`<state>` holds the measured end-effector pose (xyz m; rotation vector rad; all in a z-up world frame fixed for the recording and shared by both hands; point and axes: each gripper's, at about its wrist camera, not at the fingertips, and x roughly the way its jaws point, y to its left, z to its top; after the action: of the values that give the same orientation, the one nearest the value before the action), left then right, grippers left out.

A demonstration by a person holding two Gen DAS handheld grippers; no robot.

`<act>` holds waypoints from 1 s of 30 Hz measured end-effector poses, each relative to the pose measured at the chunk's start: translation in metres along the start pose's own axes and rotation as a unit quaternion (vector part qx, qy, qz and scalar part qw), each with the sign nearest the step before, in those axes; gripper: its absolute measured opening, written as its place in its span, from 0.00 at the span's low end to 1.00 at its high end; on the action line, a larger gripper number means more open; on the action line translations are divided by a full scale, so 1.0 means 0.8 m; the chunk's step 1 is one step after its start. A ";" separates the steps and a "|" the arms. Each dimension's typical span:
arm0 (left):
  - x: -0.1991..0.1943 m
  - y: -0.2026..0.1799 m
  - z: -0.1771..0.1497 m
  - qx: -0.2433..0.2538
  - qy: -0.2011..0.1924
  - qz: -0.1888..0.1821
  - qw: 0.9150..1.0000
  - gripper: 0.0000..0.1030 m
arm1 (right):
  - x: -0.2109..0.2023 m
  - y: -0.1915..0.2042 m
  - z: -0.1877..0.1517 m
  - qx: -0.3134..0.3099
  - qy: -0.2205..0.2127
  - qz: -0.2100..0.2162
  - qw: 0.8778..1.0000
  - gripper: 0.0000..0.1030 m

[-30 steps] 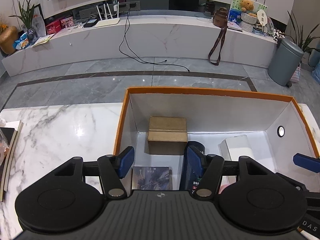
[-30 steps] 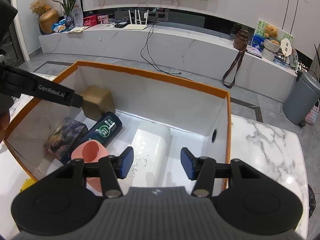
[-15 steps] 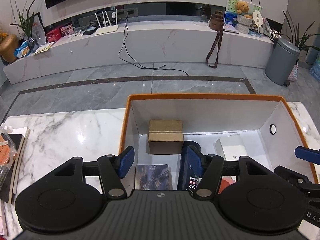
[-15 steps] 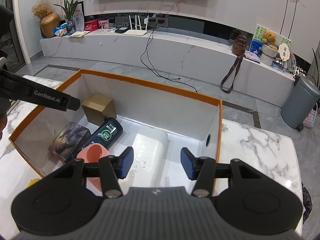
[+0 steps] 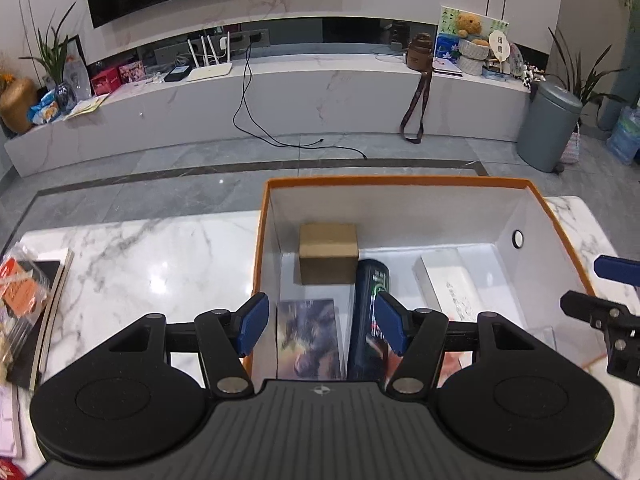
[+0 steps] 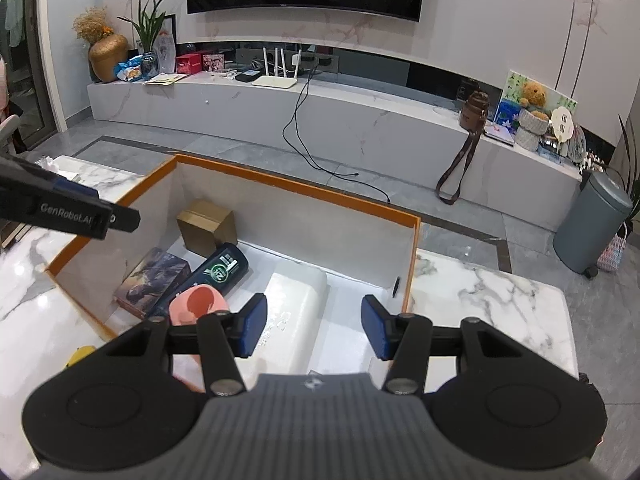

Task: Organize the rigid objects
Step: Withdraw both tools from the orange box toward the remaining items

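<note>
An orange-rimmed white box [image 5: 400, 181] sat on the marble table [image 5: 140, 256], and both grippers were held above its near side. The left gripper [image 5: 318, 324] had its blue fingers [image 5: 252, 322] spread apart with nothing between them, poised over the box's near-left corner. The right gripper [image 6: 313, 326] likewise had its fingers [image 6: 251, 330] apart and empty, above the near-right part of the box.

Inside the box, a brown cardboard carton [image 5: 328, 254] stood in the far-left corner. Just in front of it, along the left wall, lay a flat illustrated box [image 5: 310, 338]. Beside that lay a dark green shampoo bottle [image 6: 218, 270] on its side, its cap end toward the carton. A pink cup [image 6: 198, 306] lay near the front wall, touching the bottle. A long white box [image 6: 298, 312] lay to the right of the bottle, running front to back.

On the table's left edge, a dark book [image 5: 42, 312] lay under a snack packet [image 5: 18, 292].
</note>
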<state>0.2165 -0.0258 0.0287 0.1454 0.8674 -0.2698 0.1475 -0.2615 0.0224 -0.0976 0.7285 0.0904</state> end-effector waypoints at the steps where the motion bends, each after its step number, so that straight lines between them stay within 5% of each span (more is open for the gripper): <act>1: -0.005 0.002 -0.003 0.001 -0.001 0.002 1.000 0.70 | -0.004 0.000 -0.001 -0.001 -0.001 0.001 1.000 0.51; 13: -0.060 0.012 -0.044 0.027 -0.013 0.029 0.999 0.70 | -0.055 0.019 -0.020 -0.030 -0.008 0.012 0.999 0.51; 30: -0.088 0.016 -0.115 0.029 -0.015 0.016 0.999 0.70 | -0.084 0.039 -0.076 -0.062 0.019 0.011 0.998 0.51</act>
<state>0.1098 0.0204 0.0240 0.2084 0.8274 -0.2673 0.0535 -0.2411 0.0205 -0.2100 0.7614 0.1545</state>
